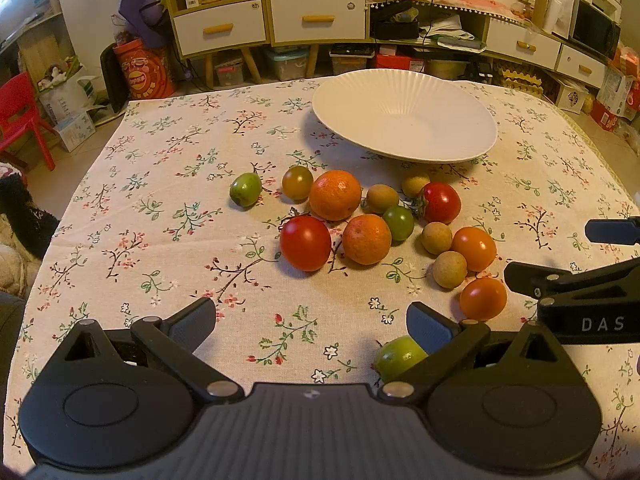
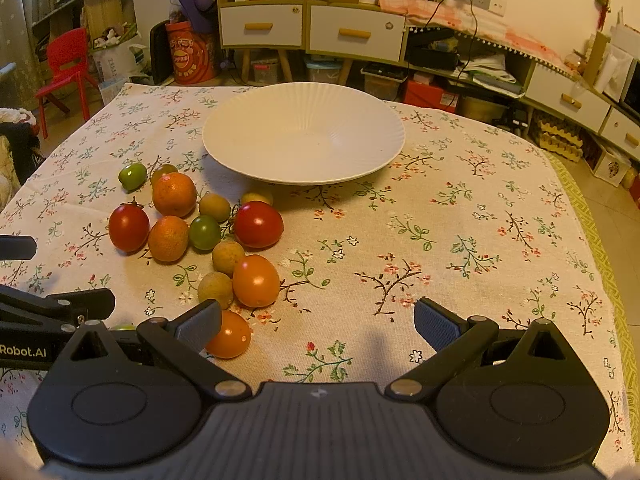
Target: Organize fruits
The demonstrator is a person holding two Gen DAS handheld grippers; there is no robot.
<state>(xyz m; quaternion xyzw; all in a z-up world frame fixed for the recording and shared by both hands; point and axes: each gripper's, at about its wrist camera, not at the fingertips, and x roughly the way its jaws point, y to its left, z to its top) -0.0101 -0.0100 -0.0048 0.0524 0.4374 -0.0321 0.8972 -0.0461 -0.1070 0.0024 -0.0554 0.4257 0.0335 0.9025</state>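
Note:
A white ribbed plate [image 1: 404,120] [image 2: 304,132] stands empty at the far side of the flowered tablecloth. In front of it lies a cluster of fruit: two oranges [image 1: 335,195] [image 2: 174,194], red tomatoes [image 1: 305,243] [image 2: 258,224], orange tomatoes [image 1: 474,249] [image 2: 256,281], green ones [image 1: 245,189] [image 2: 205,232] and several brown longans [image 1: 450,269] [image 2: 215,290]. My left gripper [image 1: 316,326] is open over bare cloth; a green fruit [image 1: 400,356] lies beside its right finger. My right gripper [image 2: 318,326] is open, its left finger next to an orange tomato [image 2: 229,335].
Each gripper shows at the edge of the other's view: the right one [image 1: 580,284] and the left one [image 2: 48,308]. Behind the table stand cabinets with white drawers [image 1: 318,18], boxes and a red chair [image 2: 66,68]. Bare cloth spreads right of the fruit.

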